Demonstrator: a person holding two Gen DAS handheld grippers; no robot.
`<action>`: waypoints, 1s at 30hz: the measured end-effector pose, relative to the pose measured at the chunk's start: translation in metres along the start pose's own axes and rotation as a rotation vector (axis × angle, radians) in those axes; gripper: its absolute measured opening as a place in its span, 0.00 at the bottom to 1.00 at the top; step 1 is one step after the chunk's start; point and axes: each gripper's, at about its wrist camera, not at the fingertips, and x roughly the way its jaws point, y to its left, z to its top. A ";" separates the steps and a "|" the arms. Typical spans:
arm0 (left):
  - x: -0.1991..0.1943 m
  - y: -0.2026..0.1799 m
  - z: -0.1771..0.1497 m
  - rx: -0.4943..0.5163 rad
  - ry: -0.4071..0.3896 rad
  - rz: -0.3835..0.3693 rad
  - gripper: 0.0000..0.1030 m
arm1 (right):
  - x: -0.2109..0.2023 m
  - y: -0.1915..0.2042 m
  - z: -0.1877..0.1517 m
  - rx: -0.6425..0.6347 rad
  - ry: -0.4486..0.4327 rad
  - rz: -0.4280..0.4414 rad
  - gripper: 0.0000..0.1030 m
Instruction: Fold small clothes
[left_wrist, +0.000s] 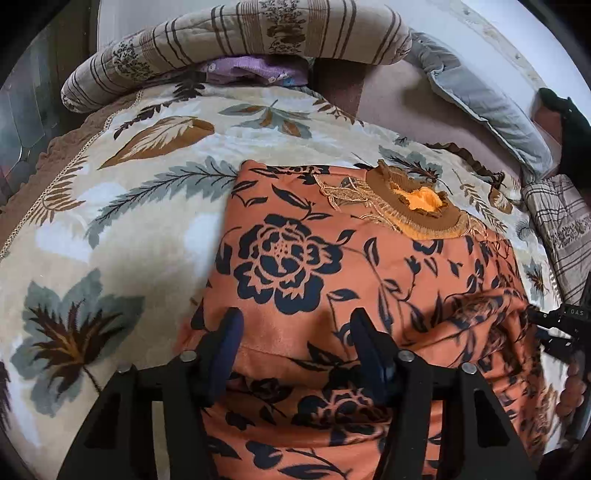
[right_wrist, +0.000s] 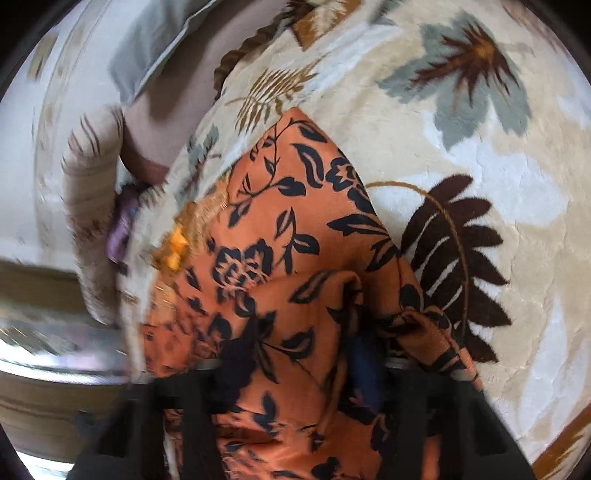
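An orange top with black flowers lies flat on the leaf-patterned blanket, its brown knitted collar at the far end. My left gripper hovers over the near part of the top, open, with only flat fabric under its blue pads. At the right edge of the left wrist view my right gripper meets a raised fold of the top. In the right wrist view the top is bunched over and between the fingers of my right gripper, which is shut on it; the fingers are mostly hidden.
A rolled striped quilt lies along the far side, with a purple cloth under it. A grey pillow and a plaid cloth sit on the right. The blanket spreads wide to the right of the top.
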 end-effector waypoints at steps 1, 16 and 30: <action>0.004 0.000 -0.003 0.018 -0.009 0.016 0.53 | -0.002 0.005 -0.002 -0.031 -0.012 -0.035 0.18; 0.001 -0.003 -0.010 0.046 -0.085 0.086 0.48 | -0.082 0.064 0.016 -0.245 -0.500 -0.075 0.08; -0.022 -0.006 -0.017 0.053 -0.170 0.120 0.48 | -0.031 0.004 0.024 -0.018 -0.149 0.022 0.12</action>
